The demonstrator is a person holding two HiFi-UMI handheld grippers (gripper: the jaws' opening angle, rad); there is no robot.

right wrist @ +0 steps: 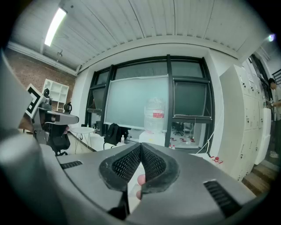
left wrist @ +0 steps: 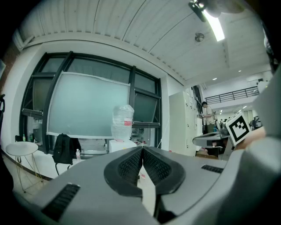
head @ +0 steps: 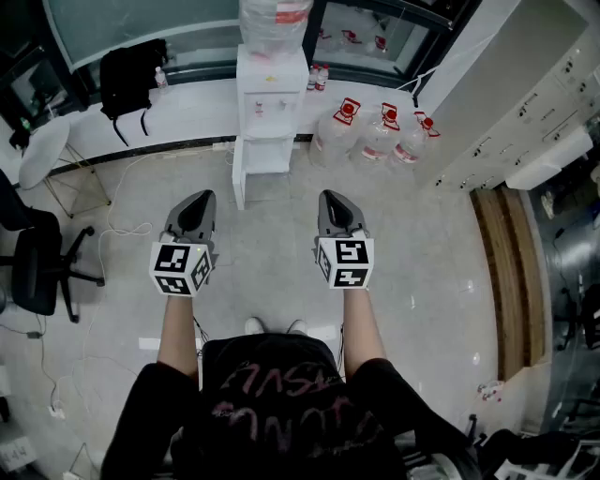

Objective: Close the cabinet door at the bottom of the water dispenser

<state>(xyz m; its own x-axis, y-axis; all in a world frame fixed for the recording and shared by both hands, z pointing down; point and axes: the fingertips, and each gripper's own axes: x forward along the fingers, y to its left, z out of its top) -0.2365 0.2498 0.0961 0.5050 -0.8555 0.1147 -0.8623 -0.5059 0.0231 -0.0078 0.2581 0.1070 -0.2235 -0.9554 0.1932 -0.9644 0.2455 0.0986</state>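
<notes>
**A:** Where does the door stand?

**B:** The water dispenser is against the window ledge, well apart from the person. Its bottom cabinet door hangs open, swung out on the dispenser's left side and seen nearly edge-on from the head view.

**A:** And the tongs?

**B:** Left tongs and right tongs are both clenched with nothing between them. They are held out level at waist height, side by side over the floor.

**A:** How would you do it well?

**B:** I would walk up close first. There is no need to grasp anything, since clenched tips make a fair pusher. Put the left tongs against the door's outer face near its free edge, away from the hinge. Then sweep it round steadily until it sits flush. I reckon a light unit like this could slide on a hard shove.

**A:** Counts?

**B:** One dispenser, one open door and one bottle on top. Three spare jugs with red caps stand on the floor to its right. There is also one black backpack on the ledge, and two tongs
</notes>
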